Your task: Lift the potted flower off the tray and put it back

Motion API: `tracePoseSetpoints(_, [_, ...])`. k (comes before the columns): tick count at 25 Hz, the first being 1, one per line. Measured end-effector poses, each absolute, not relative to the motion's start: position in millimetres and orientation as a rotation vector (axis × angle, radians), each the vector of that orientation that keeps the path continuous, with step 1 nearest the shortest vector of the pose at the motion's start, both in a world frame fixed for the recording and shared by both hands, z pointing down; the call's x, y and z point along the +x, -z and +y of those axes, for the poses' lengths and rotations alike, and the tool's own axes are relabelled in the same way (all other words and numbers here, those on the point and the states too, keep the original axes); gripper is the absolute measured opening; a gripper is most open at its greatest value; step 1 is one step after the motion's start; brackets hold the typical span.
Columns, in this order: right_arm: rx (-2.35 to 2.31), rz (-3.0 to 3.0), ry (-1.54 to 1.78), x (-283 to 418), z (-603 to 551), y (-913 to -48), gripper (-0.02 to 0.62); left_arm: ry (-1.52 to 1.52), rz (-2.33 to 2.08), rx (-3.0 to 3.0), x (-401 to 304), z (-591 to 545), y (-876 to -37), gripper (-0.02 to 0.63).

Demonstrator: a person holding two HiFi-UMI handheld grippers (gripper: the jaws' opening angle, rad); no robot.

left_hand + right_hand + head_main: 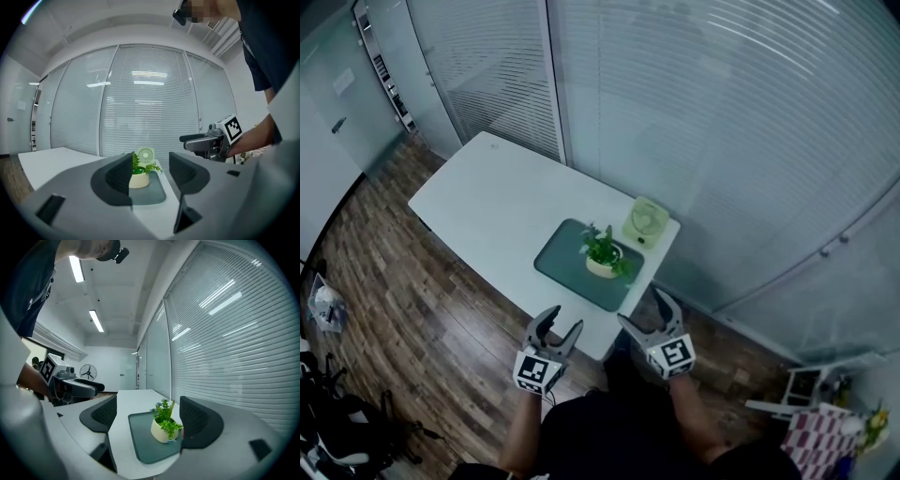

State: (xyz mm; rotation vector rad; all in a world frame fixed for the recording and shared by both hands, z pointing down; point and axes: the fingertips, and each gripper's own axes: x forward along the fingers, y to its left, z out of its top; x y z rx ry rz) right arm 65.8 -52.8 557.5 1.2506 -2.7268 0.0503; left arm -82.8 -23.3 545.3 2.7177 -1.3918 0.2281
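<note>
A small green plant in a cream pot point(603, 256) stands on a dark green tray point(572, 272) near the right end of a white table point(487, 202). Both grippers hover short of the table's near edge, apart from the pot. My left gripper point(558, 328) is open with nothing between its jaws. My right gripper point(649, 309) is open and empty too. In the left gripper view the pot point(139, 180) and tray point(154, 193) show between the jaws, farther off, with the right gripper point(187, 143) at the right. In the right gripper view the pot point(161, 432) sits on the tray point(143, 444).
A pale green desk fan point(645, 222) stands on the table just behind the tray, against a glass wall with blinds point(722, 122). Wood floor point(412, 309) surrounds the table. A chair and clutter point(816, 394) sit at the lower right.
</note>
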Motion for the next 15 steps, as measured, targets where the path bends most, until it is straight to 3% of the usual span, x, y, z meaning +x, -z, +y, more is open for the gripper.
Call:
tracePoseSetpoints(7, [1.269, -2.717, -0.053, 59.3, -36.2, -541.5, 0.408, -0.195, -1.414, 2.714, -82.9, -9.4, -533.1, 0.242])
tracePoseSetpoints(12, [1.285, -2.708, 0.011, 55.7, -32.0, -535.6, 0.403, -0.186, -1.415, 2.740, -82.9, -2.6, -527.4, 0.156])
tracePoseSetpoints(13, [1.312, -2.696, 0.021, 57.4, -30.7, -534.6, 0.359, -0.199, -1.421, 2.743, -83.3, -2.1, -527.3, 0.140])
tracePoseSetpoints(14, [1.352, -2.680, 0.022, 60.7, -30.1, -533.1, 0.188, -0.210, -1.431, 2.743, -84.0, -2.3, -526.9, 0.117])
tracePoseSetpoints(15, [1.388, -2.668, 0.012, 64.4, -30.2, -531.8, 0.063, -0.211, -1.444, 2.742, -84.7, -3.0, -525.7, 0.079])
